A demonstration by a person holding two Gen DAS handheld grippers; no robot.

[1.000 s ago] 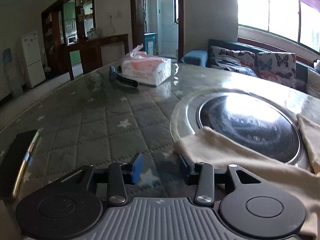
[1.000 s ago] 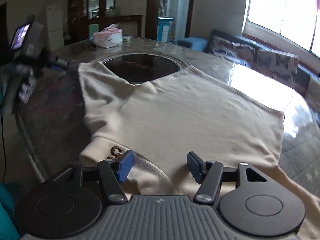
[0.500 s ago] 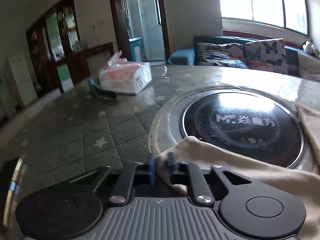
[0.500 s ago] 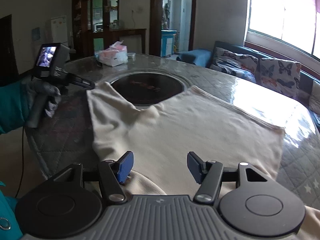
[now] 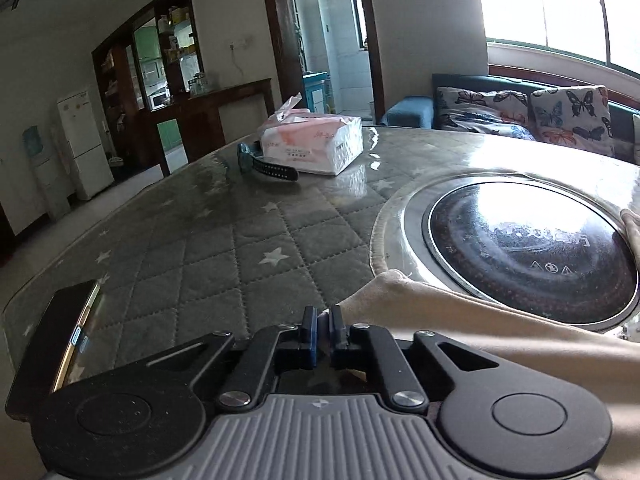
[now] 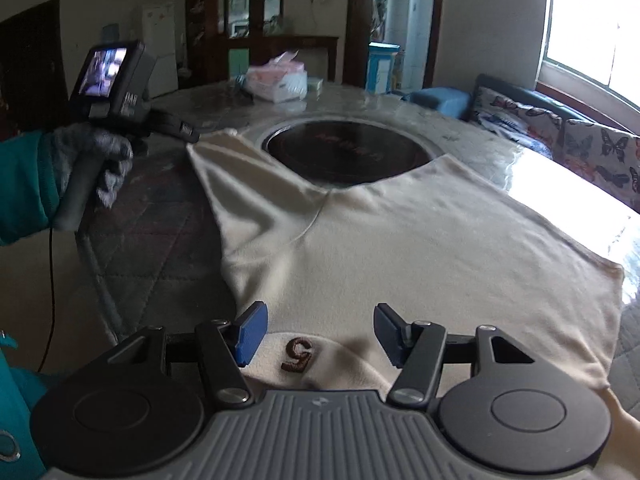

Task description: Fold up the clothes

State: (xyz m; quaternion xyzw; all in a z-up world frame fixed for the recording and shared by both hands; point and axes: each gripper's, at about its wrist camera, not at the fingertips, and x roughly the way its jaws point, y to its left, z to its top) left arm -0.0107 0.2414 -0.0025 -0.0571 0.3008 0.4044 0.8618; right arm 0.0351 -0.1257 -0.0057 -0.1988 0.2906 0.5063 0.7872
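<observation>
Left gripper [image 5: 323, 318] now clamped on the sleeve tip of the cream sweatshirt [image 6: 400, 248], wide apart a second ago, right gripper [image 6: 316, 330] spread open above a brown "5" patch [image 6: 297, 356], garment flat on the quilted table [image 5: 208, 248]

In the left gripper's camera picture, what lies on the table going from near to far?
Left gripper shut on the cream garment → round cooktop → dark watch → tissue pack.
</observation>
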